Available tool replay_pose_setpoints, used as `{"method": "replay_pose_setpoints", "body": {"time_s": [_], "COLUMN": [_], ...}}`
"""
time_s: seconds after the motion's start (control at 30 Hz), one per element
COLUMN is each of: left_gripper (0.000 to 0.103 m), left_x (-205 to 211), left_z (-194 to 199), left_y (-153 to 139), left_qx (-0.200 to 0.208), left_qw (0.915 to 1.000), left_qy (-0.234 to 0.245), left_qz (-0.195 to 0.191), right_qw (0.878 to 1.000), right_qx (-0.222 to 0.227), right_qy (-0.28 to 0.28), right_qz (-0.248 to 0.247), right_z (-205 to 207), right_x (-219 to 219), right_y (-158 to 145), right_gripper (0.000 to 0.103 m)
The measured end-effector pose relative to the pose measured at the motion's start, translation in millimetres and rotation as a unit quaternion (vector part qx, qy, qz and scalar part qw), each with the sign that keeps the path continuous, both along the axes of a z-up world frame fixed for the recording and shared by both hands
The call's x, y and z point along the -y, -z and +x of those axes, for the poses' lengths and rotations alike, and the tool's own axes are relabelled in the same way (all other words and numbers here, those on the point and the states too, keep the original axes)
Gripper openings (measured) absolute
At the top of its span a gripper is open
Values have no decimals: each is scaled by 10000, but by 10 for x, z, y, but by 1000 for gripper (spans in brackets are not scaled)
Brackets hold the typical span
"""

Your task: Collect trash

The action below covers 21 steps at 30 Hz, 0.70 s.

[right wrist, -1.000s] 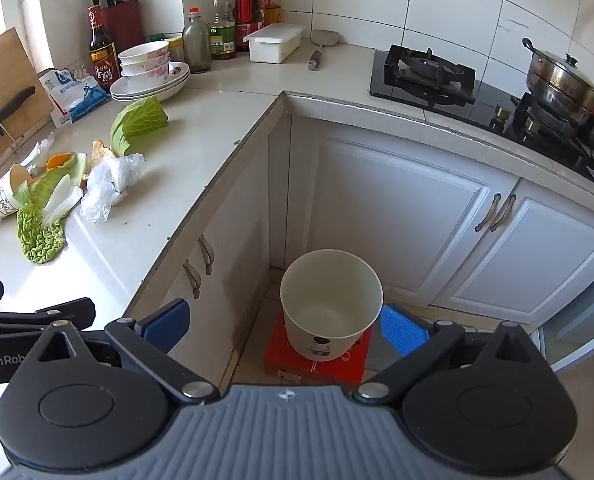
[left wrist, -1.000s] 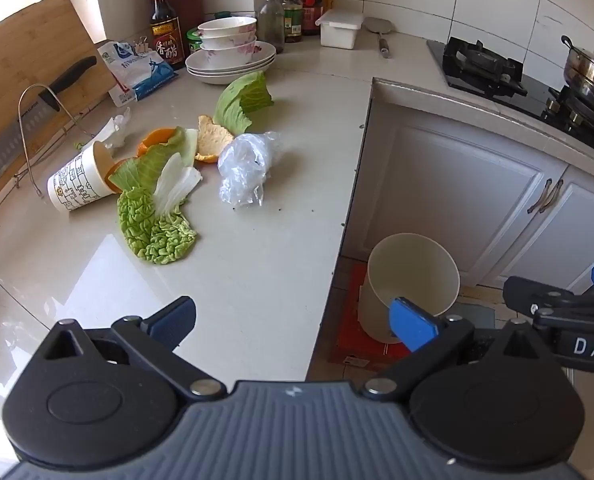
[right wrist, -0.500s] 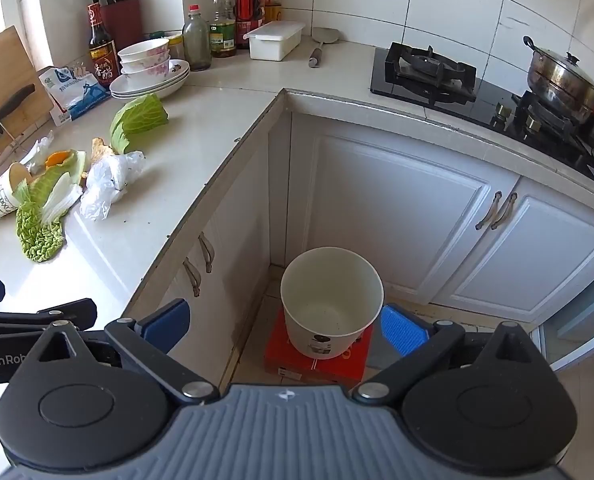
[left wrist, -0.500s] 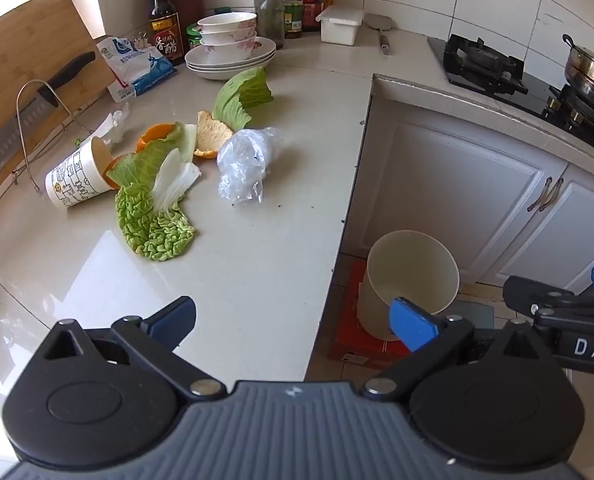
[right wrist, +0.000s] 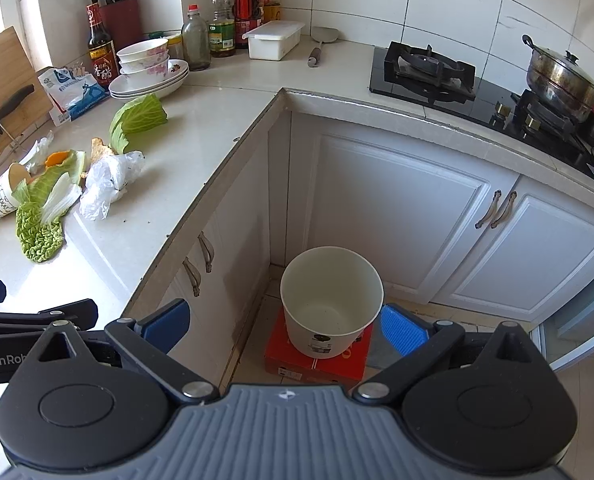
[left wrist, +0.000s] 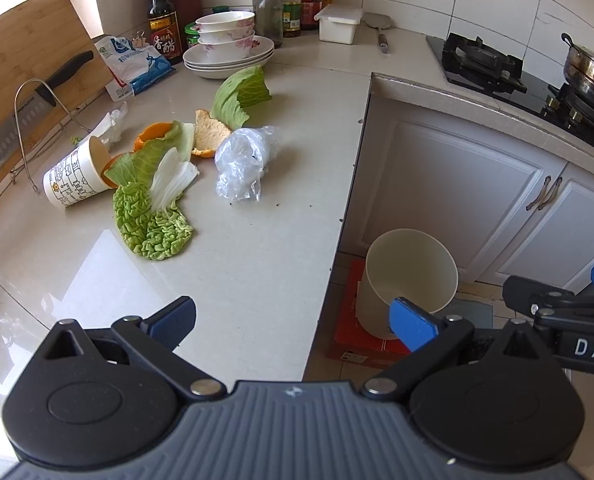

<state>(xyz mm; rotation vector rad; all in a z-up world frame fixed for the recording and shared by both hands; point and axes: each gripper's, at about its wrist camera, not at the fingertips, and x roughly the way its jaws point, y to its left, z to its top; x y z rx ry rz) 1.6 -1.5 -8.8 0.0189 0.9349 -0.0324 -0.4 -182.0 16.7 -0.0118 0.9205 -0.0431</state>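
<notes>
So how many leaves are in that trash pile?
3 I can tell: one by the plates, one at the cup's mouth, one frilly, nearest; more may hide.

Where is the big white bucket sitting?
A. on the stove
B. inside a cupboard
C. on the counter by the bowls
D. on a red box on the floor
D: the white bucket stands on a red box on the floor, in the corner below the counter.
</notes>
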Motion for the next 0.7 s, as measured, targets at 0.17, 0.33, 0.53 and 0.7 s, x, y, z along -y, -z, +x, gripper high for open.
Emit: {"method": "replay_pose_setpoints", "body": {"time_s": [0.17, 0.33, 0.53, 0.7], "left_gripper": [102, 102, 102, 102], "left_x": [6, 10, 12, 11], "left_z": [0, -1, -2, -1], "left_y": [-16, -19, -23, -24], "left_qx": [1, -1, -2, 0], "left_qw": [10000, 10000, 10000, 10000], "left_qy": [7, 17, 16, 17], "left_qz": [0, 1, 1, 1], "right_qw": [10000, 10000, 10000, 10000], "right_qx": [3, 11, 12, 13], "right_qy": [5, 13, 8, 11], "right_qz": [7, 11, 10, 13], "right_z": [-3, -9, -7, -7], "right_x": [8, 15, 16, 14], "right_y": [-4, -7, -6, -6], "right_gripper": [103, 103, 103, 103]}}
